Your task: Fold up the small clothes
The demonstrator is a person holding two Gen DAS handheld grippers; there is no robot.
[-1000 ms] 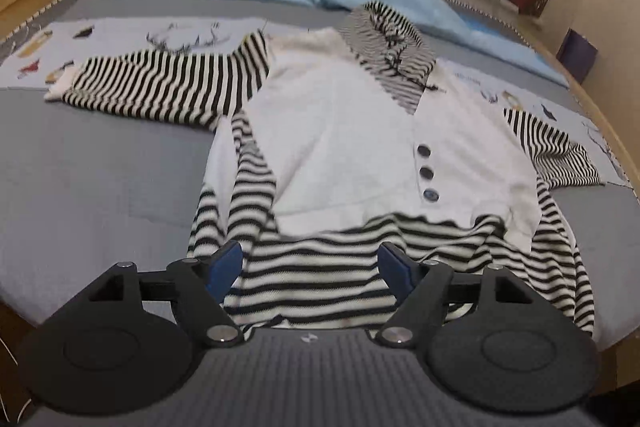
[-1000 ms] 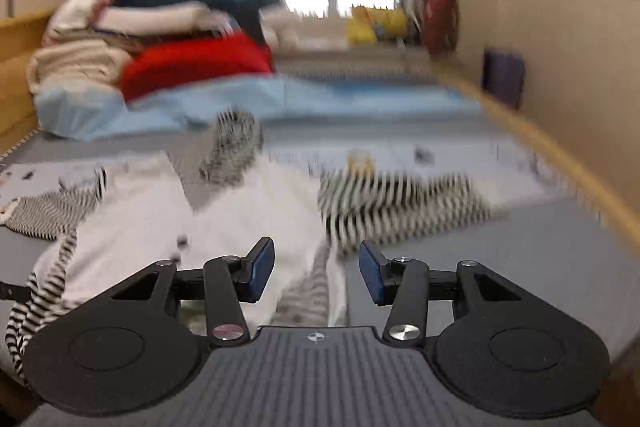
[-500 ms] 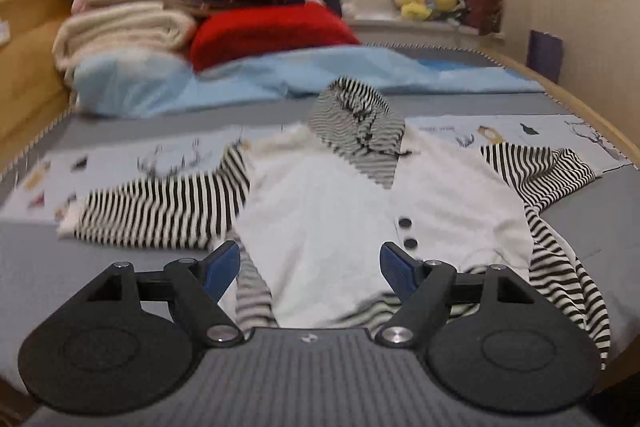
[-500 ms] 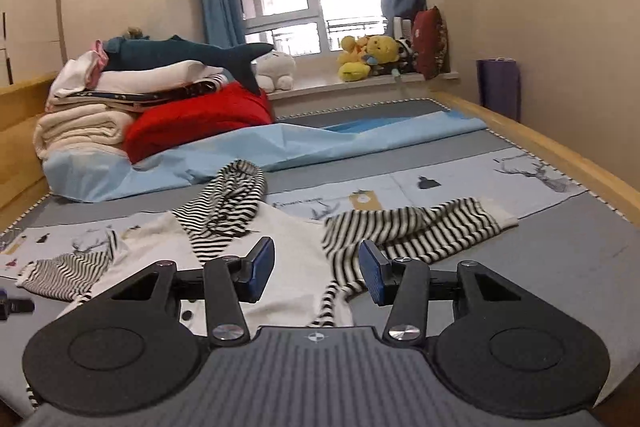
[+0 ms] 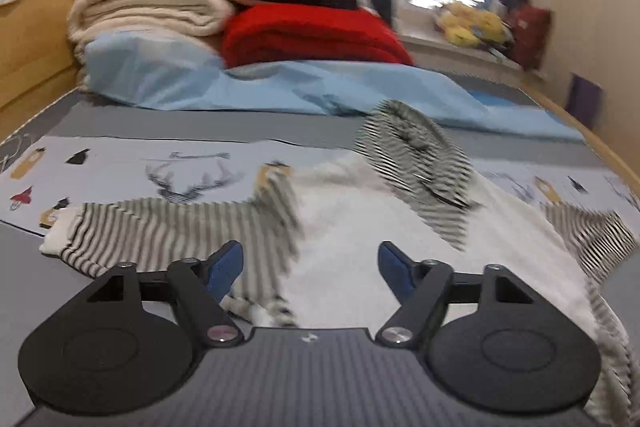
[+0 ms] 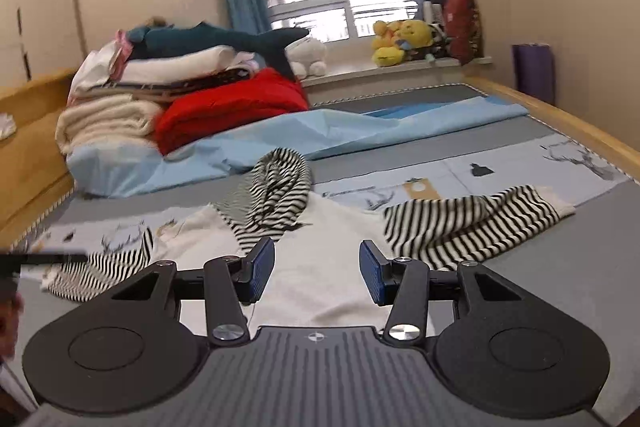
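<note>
A small white hooded top (image 5: 360, 227) with black-and-white striped sleeves and hood lies spread flat on the grey bed. In the left wrist view its left sleeve (image 5: 160, 227) stretches out to the left and the hood (image 5: 416, 155) points away. My left gripper (image 5: 310, 267) is open and empty, low over the top's left side. In the right wrist view the top (image 6: 320, 259) lies ahead with its right sleeve (image 6: 472, 219) stretched out to the right. My right gripper (image 6: 316, 271) is open and empty above the white body.
A stack of folded blankets (image 6: 120, 107), a red cushion (image 6: 228, 111) and a light blue sheet (image 6: 340, 131) lie at the far end of the bed. Wooden bed rails (image 6: 560, 119) run along both sides. Plush toys (image 6: 400, 39) sit on the windowsill.
Both grippers have moved forward over the top and tilted up toward the room. The left view has shifted toward the left sleeve. Both stay open.
</note>
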